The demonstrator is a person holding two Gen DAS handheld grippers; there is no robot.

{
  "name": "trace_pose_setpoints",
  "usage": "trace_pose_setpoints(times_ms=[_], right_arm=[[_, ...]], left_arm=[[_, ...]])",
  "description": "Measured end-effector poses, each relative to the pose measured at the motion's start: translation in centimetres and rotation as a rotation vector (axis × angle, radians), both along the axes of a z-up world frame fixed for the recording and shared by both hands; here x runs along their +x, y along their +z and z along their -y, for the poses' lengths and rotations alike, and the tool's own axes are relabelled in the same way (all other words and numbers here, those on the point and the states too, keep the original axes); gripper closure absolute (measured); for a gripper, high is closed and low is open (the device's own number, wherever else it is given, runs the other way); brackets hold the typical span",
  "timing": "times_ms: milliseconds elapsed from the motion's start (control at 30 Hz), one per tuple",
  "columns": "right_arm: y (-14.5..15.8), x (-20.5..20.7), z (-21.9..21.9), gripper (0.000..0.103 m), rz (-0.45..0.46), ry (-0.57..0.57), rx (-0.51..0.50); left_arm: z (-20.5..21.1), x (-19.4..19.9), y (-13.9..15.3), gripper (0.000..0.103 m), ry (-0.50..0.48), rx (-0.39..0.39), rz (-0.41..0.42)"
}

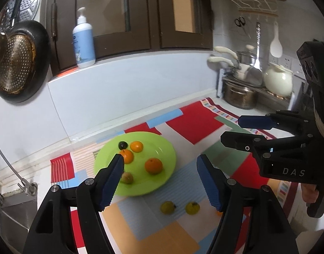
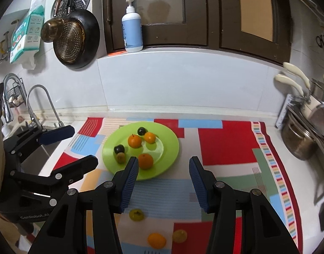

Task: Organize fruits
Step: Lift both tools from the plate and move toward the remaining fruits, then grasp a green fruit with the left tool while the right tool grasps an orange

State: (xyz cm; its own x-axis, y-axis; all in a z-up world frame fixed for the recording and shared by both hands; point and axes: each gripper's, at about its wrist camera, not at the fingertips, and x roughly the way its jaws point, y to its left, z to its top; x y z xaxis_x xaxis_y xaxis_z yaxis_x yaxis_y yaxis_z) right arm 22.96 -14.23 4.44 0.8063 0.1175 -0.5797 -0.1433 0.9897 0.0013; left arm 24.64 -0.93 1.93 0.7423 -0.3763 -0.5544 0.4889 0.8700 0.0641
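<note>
Loose orange (image 2: 156, 240), right view only

Kitchen counter (image 2: 225, 114), white, w/ multicolour patchwork mat (image 2: 225, 144). White tiled wall (image 2: 183, 84); dark brown cabinet doors (image 2: 183, 10) above ledge. Pump bottle (image 2: 132, 29) on ledge. Pan + strainer (image 2: 77, 38) hung on wall. Sink faucet (image 2: 38, 103) at left; steel pots (image 2: 299, 139) at right.

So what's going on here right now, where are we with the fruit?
Both grippers, left and right, hover open and empty over the patterned mat. The green plate already holds six fruits: three oranges, two dark ones and a greenish one. Three remain loose on the mat nearer the grippers: two yellow-green fruits and one orange.
</note>
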Motion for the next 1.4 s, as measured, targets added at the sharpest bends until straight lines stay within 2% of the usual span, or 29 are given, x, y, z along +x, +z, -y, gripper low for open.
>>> trace_pose_setpoints(times_ms=[367, 900, 1400], right_arm=[[-1.6, -4.2, -0.5, 0.052, 0.014, -0.062, -0.04], [-4.6, -6.2, -1.4, 0.052, -0.01, -0.064, -0.091], [-8.4, -5.3, -1.5, 0.052, -0.13, -0.035, -0.102]], left_arm=[[0.0, -2.5, -1.3, 0.031, -0.061, 0.023, 0.016], [1.1, -3.8, -4.6, 0.031, -0.2, 0.108, 0.023], [2.2, -2.6, -8.2, 0.034, -0.315, 0.166, -0.021]])
